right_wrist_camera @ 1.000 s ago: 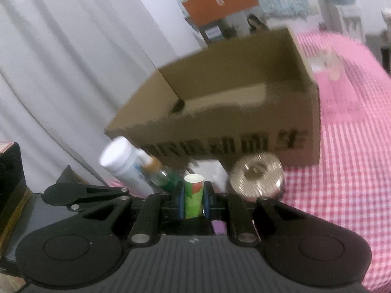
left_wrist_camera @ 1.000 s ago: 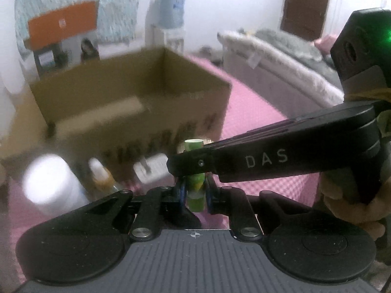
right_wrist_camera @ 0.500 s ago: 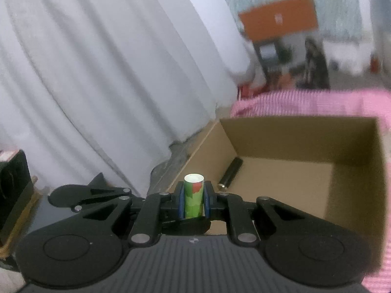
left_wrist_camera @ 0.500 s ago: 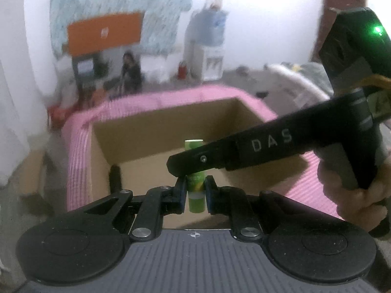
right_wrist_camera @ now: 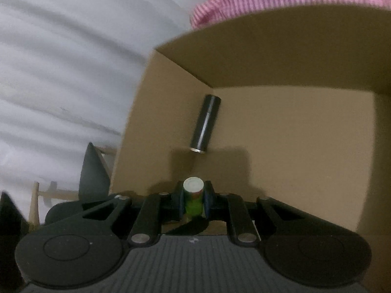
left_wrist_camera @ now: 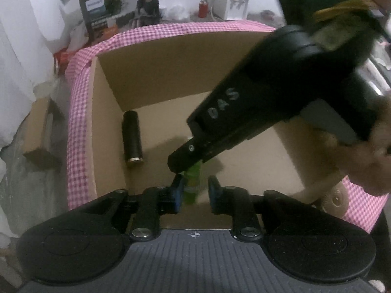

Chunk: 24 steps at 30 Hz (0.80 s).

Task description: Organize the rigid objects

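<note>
both grippers are hanging over the open cardboard box (left_wrist_camera: 171, 73) on the pink-checked desk (left_wrist_camera: 78, 112). the right gripper (right_wrist_camera: 193, 201) is pinching a small green tube (right_wrist_camera: 193, 202) between its jaws. the left gripper (left_wrist_camera: 194, 191) is opening its jaws, the tube's lower end between them, the right pad clear of it. a black cylinder (left_wrist_camera: 132, 139) is lying along the box's left wall.
</note>
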{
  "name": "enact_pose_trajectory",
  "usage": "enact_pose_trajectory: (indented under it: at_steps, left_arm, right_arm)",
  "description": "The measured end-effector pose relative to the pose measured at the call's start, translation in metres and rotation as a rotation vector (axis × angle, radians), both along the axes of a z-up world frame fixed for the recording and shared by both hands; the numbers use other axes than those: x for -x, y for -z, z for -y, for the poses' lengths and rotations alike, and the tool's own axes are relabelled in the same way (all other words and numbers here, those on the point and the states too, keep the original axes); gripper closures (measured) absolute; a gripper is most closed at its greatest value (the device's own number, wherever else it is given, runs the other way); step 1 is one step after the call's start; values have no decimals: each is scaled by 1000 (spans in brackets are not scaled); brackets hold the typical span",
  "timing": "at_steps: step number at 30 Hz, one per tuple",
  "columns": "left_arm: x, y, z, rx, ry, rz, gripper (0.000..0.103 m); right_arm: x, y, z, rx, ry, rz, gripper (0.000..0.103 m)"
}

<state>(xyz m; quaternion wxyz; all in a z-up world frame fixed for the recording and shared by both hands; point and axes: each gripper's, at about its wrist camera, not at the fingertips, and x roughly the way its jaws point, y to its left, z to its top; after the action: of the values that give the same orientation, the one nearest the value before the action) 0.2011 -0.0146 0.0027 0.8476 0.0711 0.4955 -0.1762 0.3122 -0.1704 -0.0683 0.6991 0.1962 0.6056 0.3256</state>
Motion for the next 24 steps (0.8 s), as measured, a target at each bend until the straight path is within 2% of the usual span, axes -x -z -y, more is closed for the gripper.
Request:
enact_pose_trajectory:
  at_steps: [3, 5, 7, 9, 13, 16, 19, 24]
  left_arm:
    - [3, -6, -4, 23, -2, 7, 75]
    - [0, -7, -4, 40, -1, 16, 68]
    - [2, -9, -5, 60, 1, 24, 62]
    - [5, -13, -6, 72, -5, 45, 55]
    - [17, -29, -12, 127, -11, 109, 47]
    - [31, -47, -19, 178, -19, 169, 43]
    - [48, -63, -25, 225, -24, 232, 42]
    - [82, -79, -30, 287, -14, 313, 39]
  right_arm:
    - [-14, 12, -10, 25, -7, -47, 83]
    - [-15, 16, -14, 37, -12, -75, 76]
    - [-19, 19, -19, 41, -11, -80, 57]
    - [-20, 17, -20, 43, -1, -61, 52]
    - [-19, 2, -8, -12, 30, -24, 52]
    - [-10, -16, 11, -54, 69, 36, 52]
    - [11, -42, 38, -108, 117, 105, 52]
    - [71, -79, 91, -214, 185, 238, 52]
